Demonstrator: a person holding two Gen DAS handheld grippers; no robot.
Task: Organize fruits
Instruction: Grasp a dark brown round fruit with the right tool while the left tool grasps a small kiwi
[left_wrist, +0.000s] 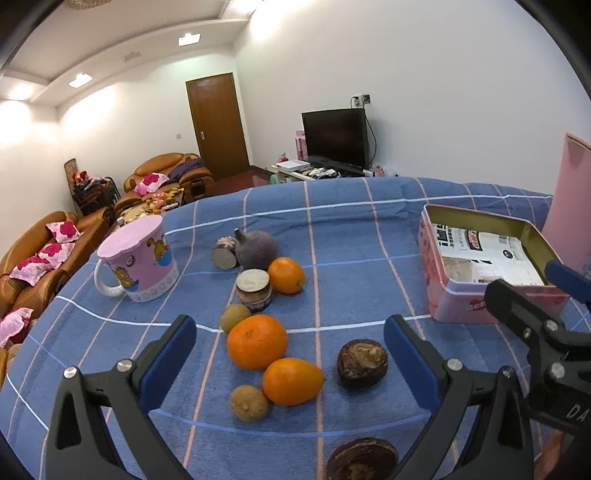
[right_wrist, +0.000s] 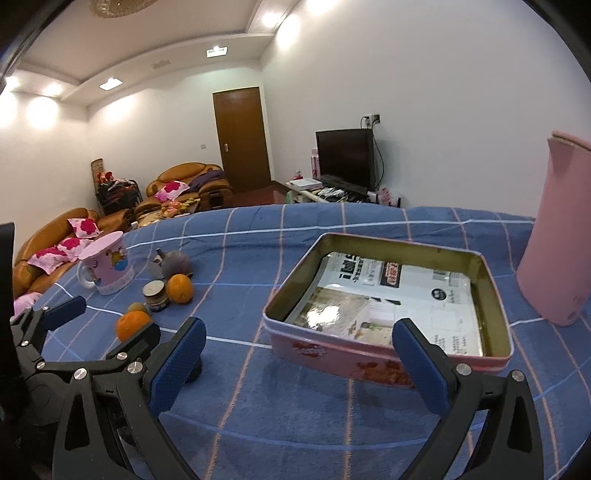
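Observation:
Several fruits lie on the blue checked cloth in the left wrist view: a round orange (left_wrist: 256, 341), an oval orange fruit (left_wrist: 291, 381), another (left_wrist: 286, 275), two small brown fruits (left_wrist: 249, 402) (left_wrist: 234, 316), dark brown fruits (left_wrist: 362, 363) (left_wrist: 362, 459), a purple mangosteen (left_wrist: 256, 249) and cut pieces (left_wrist: 253, 290). My left gripper (left_wrist: 290, 349) is open, its jaws on either side of the oranges. A pink tin (right_wrist: 388, 354), open with paper inside, sits on the right; it shows in the left wrist view too (left_wrist: 480, 306). My right gripper (right_wrist: 299, 354) is open and empty in front of the tin.
A pink mug (left_wrist: 138, 258) stands at the left of the fruits. A tall pink jug (right_wrist: 554, 229) stands right of the tin. The table's far edge curves behind them, with sofas, a door and a TV beyond.

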